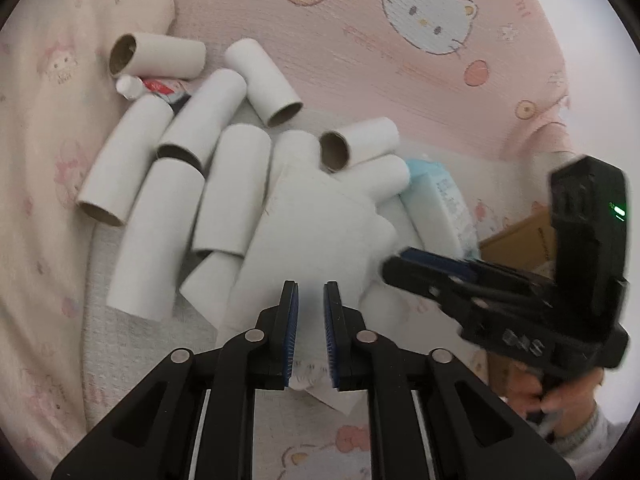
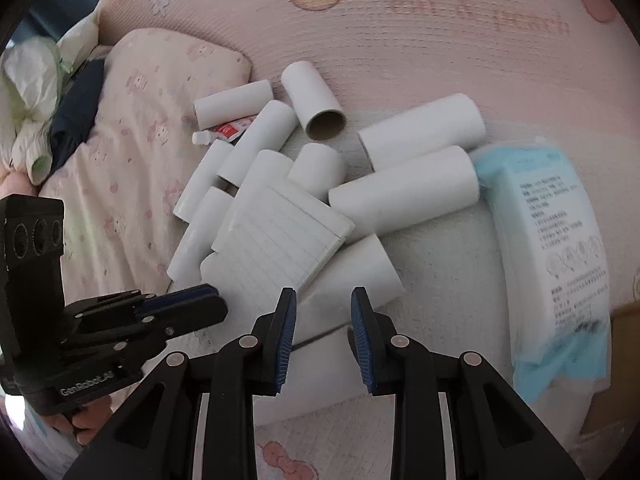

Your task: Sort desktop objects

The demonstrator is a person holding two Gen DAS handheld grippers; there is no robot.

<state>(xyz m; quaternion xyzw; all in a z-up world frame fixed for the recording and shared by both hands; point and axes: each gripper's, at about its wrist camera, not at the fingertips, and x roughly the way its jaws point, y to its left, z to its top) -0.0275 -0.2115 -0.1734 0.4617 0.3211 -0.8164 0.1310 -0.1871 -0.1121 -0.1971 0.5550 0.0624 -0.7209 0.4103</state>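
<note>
A heap of white cardboard tubes (image 2: pixel 256 168) lies scattered across a pink cartoon-print bedspread (image 2: pixel 400 40), with a lined notepad (image 2: pixel 276 240) resting on top of the heap's near side. In the right wrist view, the right gripper (image 2: pixel 324 300) hangs just in front of the notepad, its blue-padded fingers apart and gripping nothing; a single tube (image 2: pixel 352 276) lies partly tucked under the notepad's near corner, directly beyond the gap between the fingers. To the right of the notepad, two longer tubes (image 2: pixel 412 160) lie side by side, and past them sits a blue-and-white soft pack of tissues (image 2: pixel 556 248) printed with text. Beyond the notepad, at the far side of the heap, a small red-and-white tube with a white cap (image 2: pixel 224 133) lies wedged among the rolls, and one roll (image 2: pixel 314 100) shows its brown open end. A pale printed pillow (image 2: pixel 132 128) lies to the left of the notepad, with crumpled cloth (image 2: pixel 32 92) beyond it. The left gripper (image 2: pixel 188 304) enters at the notepad's near left corner; seen side-on from here, its fingers' state cannot be told. The left wrist view settles it: the left gripper (image 1: pixel 311 300) hovers over the notepad (image 1: pixel 316 232) with its fingers slightly parted, clamping nothing, while the right gripper (image 1: pixel 404 264) reaches in from the right, blurred, with a brown cardboard box (image 1: pixel 524 240) behind it.
</note>
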